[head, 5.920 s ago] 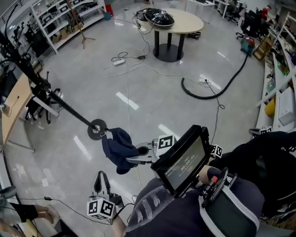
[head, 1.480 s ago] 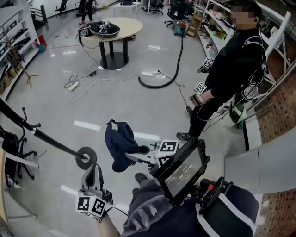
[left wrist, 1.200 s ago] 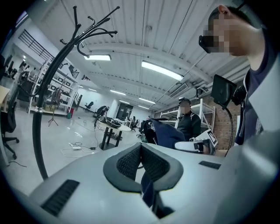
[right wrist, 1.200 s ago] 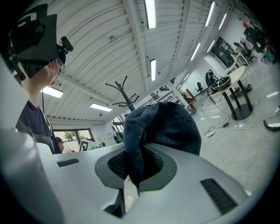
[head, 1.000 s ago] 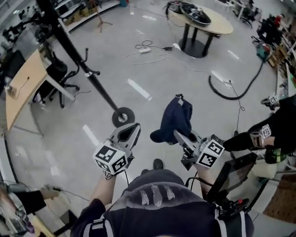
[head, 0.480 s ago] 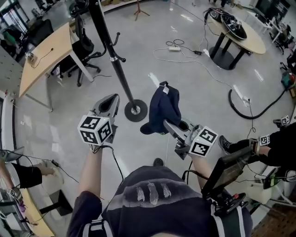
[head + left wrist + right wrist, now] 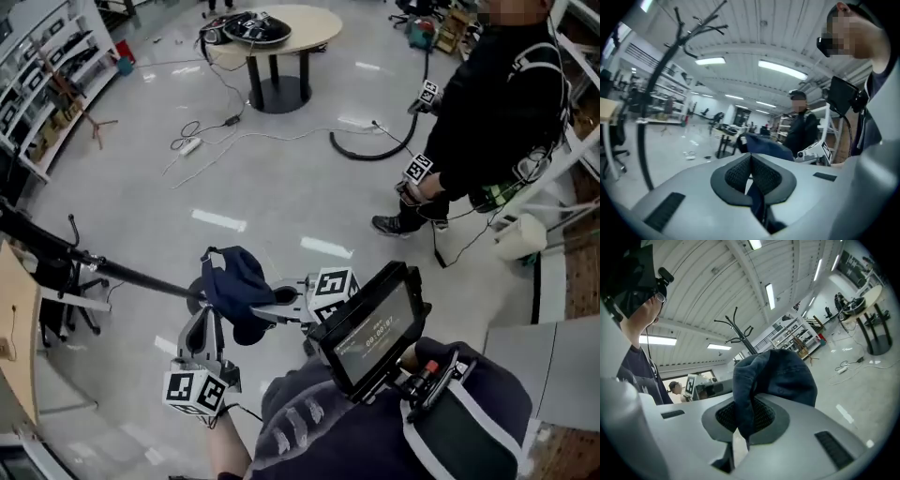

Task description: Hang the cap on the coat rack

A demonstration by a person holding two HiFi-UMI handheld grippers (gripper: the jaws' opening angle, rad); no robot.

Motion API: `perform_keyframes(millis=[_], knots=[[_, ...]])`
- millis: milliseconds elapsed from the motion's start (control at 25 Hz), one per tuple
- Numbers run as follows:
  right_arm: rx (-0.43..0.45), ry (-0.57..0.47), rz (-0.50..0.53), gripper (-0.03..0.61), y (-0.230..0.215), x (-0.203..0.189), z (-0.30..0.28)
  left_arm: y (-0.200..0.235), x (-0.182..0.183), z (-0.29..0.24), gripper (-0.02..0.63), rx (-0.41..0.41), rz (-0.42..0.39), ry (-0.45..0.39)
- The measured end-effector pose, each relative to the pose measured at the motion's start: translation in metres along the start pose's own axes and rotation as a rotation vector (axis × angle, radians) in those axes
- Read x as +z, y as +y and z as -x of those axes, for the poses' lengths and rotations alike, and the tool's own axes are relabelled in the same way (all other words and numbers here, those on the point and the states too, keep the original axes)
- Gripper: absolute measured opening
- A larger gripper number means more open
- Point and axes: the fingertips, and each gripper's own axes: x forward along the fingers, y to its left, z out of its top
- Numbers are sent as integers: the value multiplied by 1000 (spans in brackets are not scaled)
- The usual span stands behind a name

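The right gripper (image 7: 274, 312) had its fingers clamped on the cap (image 7: 232, 281). The left gripper (image 7: 201, 323), fingers closed and empty, was near the rack (image 7: 122, 273).

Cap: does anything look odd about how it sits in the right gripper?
Yes. The right gripper pinches only a fold of the navy cap, so it bunches crumpled above the fingers rather than keeping its shape. Nothing looks torn.
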Motion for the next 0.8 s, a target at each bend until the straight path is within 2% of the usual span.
perform_keyframes(millis=[80, 200, 280, 360, 440, 560, 600, 680, 800], knots=[[-89, -60, -39, 14, -6, -4, 27, -40, 19, -50, 6, -196, -132, 15], [-269, -186, -78, 14, -12, 1, 76, -113, 61, -112, 8, -508, -325, 14], [-395, -243, -69, 14, -9, 2, 99, -150, 82, -126, 6, -654, -393, 15], [-491, -293, -65, 14, -3, 2, 115, -166, 90, -120, 6, -735, -405, 5], [-568, -334, -62, 14, 5, 1, 124, -162, 82, -98, 8, -771, -365, 0], [-663, -374, -69, 14, 21, -12, 118, -119, 36, -44, 6, -763, -251, 59], [-679, -380, -76, 14, 27, -19, 107, -95, 17, -21, 6, -735, -216, 92], [-684, -373, -78, 14, 39, -29, 73, -35, -9, 26, 6, -628, -158, 145], [-651, -347, -43, 14, 53, -26, 9, 55, -15, 84, 6, -457, -76, 151]])
